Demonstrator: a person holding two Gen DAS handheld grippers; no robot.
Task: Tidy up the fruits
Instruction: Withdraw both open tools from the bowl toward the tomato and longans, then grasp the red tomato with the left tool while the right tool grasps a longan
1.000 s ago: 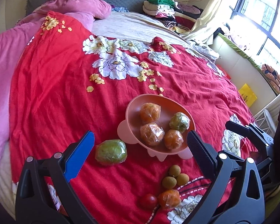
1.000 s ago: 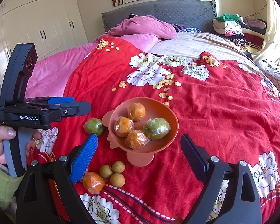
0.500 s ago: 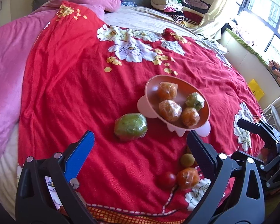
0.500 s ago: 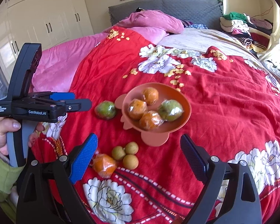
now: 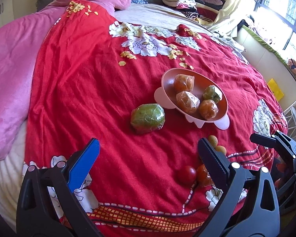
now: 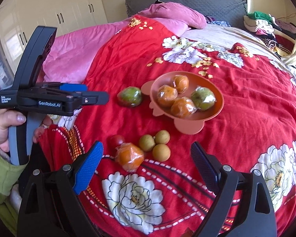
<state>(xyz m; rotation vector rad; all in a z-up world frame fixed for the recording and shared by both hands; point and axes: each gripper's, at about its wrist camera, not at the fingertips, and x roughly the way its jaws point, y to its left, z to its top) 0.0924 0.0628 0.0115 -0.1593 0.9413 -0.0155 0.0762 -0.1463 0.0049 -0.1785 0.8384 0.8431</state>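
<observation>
A pink bowl (image 5: 167,79) (image 6: 217,90) on the red bedspread holds three wrapped oranges and a wrapped green fruit (image 6: 202,98). Another wrapped green fruit (image 5: 147,115) (image 6: 129,96) lies left of the bowl. Nearer me lie a wrapped orange (image 6: 129,157), a small red tomato (image 5: 186,174) (image 6: 116,140) and three brown longans (image 6: 157,144). My left gripper (image 5: 148,156) is open and empty, short of the green fruit. My right gripper (image 6: 146,164) is open and empty, just short of the wrapped orange and longans. The left gripper also shows side-on in the right wrist view (image 6: 100,98).
Pink quilt and pillow (image 5: 9,69) lie along the bed's left side. Folded clothes (image 5: 187,2) are stacked at the far end. The bed's near edge is right under both grippers. A window and a yellow item (image 5: 275,86) are off to the right.
Both grippers have pulled back toward the bed's near edge and stayed open. The fruits and bowl have not moved.
</observation>
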